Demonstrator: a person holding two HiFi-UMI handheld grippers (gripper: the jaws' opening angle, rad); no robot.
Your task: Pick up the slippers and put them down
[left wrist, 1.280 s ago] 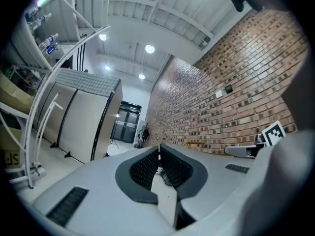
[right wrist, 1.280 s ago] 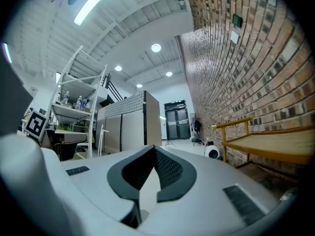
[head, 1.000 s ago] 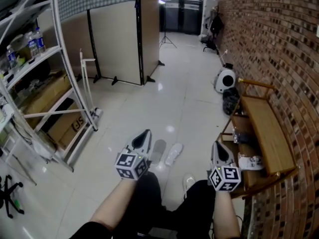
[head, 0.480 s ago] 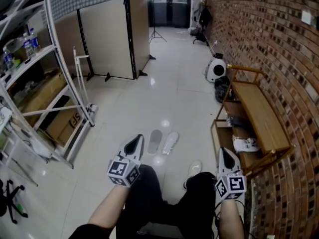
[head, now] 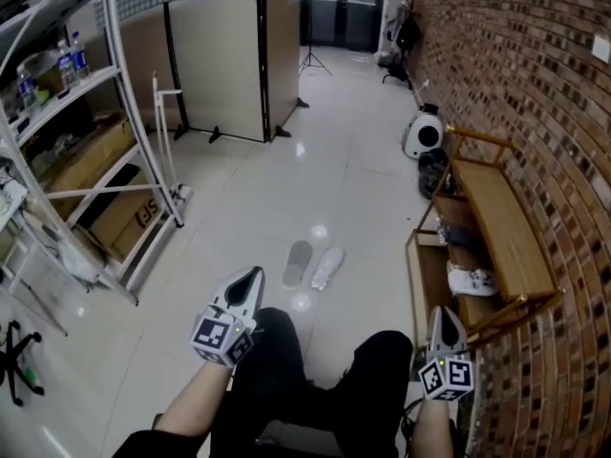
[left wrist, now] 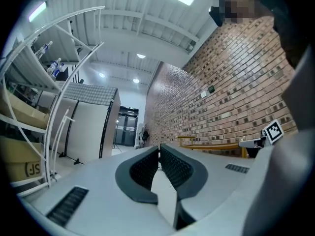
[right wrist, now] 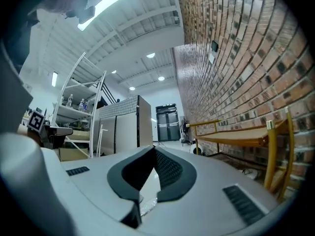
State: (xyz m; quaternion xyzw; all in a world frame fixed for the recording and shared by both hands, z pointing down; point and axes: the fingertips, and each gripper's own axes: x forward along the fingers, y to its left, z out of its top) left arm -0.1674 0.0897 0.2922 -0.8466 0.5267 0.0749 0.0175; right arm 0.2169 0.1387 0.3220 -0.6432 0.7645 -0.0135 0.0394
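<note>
Two slippers lie side by side on the glossy floor in the head view, a grey slipper (head: pixel 297 263) and a white slipper (head: pixel 327 267). My left gripper (head: pixel 254 273) hovers a little short of them, to their left, shut and empty. Low at the right, my right gripper (head: pixel 442 311) is beside the wooden rack, also shut with nothing in it. In the left gripper view the left gripper (left wrist: pixel 158 149) has its pads pressed together. The right gripper (right wrist: pixel 153 149) in its own view meets at the tips. Neither gripper view shows the slippers.
A wooden shoe rack (head: pixel 501 232) stands along the brick wall at the right, with white shoes (head: pixel 474 281) on its lower shelf. A metal shelving unit (head: pixel 57 151) with cardboard boxes (head: pixel 122 229) fills the left. A partition panel (head: pixel 221 60) and a white round device (head: pixel 423 134) stand farther off.
Both grippers have drawn back toward the person and sunk lower in the head view, away from the slippers. The jaws stayed shut. The slippers have not moved.
</note>
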